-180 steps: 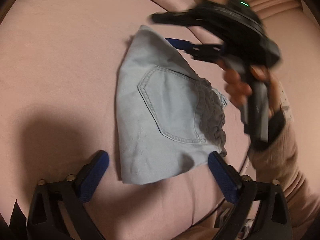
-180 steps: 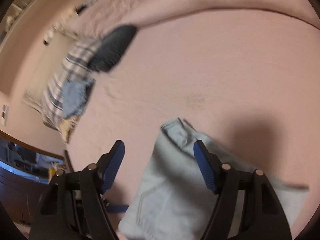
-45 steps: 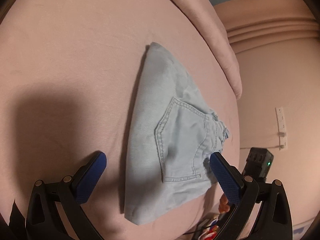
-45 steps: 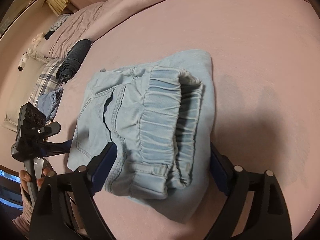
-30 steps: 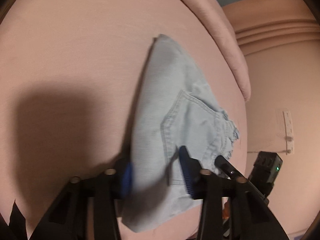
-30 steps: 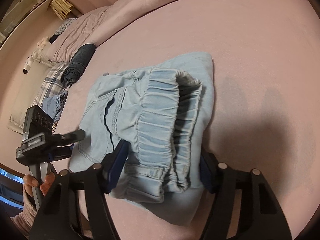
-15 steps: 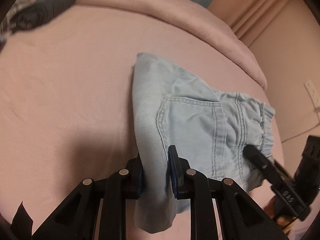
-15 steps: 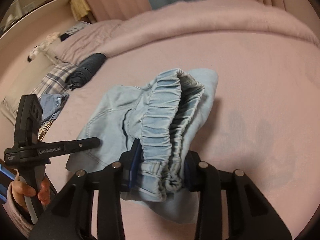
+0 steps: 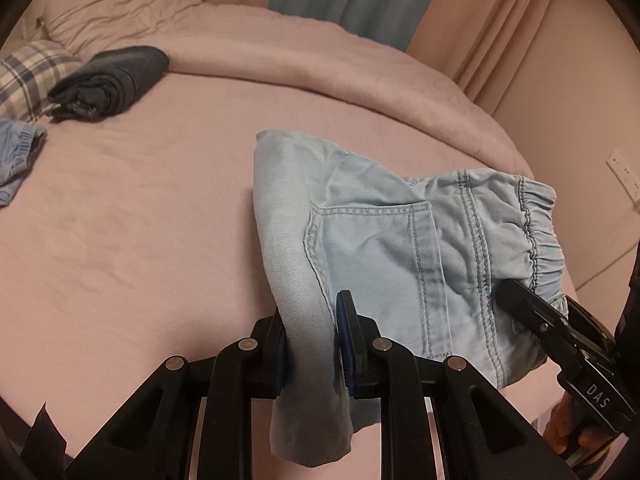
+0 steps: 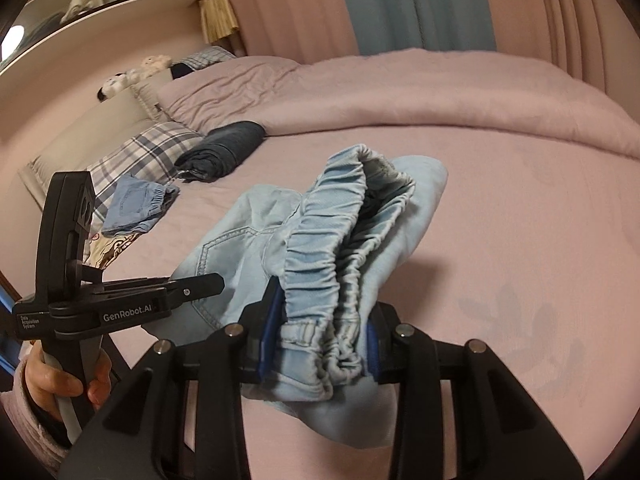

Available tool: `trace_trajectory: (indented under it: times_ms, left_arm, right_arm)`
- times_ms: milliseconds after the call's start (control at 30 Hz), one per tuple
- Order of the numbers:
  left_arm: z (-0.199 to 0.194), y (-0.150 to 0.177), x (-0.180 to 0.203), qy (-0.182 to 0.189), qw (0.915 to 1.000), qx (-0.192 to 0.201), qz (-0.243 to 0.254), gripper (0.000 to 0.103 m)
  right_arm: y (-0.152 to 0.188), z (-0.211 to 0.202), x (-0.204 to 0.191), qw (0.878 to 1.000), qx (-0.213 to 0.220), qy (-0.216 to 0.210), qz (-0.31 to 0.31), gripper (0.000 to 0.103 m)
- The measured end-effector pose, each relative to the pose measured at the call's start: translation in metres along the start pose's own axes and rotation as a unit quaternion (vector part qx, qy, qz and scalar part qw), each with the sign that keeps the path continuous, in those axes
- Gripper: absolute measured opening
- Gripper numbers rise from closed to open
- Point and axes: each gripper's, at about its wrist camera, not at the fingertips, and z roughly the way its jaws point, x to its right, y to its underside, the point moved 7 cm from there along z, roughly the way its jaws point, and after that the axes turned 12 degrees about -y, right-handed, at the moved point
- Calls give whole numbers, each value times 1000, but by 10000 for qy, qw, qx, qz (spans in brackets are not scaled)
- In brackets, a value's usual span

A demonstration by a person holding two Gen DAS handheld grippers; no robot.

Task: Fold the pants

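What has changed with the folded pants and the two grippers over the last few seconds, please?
Both grippers closed on the pants: the left gripper on the folded edge, the right gripper on the waistband. That side has lifted off the bed. The dark roll stayed put.

A pink bed (image 9: pixel 132 216) is bearing a rolled dark garment (image 9: pixel 110 82), small blue shorts (image 10: pixel 138 204) — plaid pillow (image 10: pixel 142 150) lying beside.

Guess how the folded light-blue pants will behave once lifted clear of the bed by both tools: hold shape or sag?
Light-blue pants look floppy: a loose corner already droops below the left tool. The gathered waistband looks bulky, so the right tool probably won't slip.
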Motion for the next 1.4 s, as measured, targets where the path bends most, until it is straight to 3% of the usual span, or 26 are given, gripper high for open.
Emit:
trace_trajectory:
  times_ms: [267,667,1067,1400]
  left_arm:
    - [-8,-13,-16,-13,9997,207,-86,19]
    - [12,-47,-32,-45,9995,296,-57,19]
    - [62,-94,-41,-198,9994,277,12,19]
    - [101,-107,-42,-240,9997,106,-28,19]
  right_arm:
    - [-17,4,-20,9993,76,21,-371,36]
    - [-45,31,-21,9976,71,144,-672,36]
    - [-79,84,1,9980,83,154,-602,36]
    - [-96,124,21,9983,15,243,-525,36]
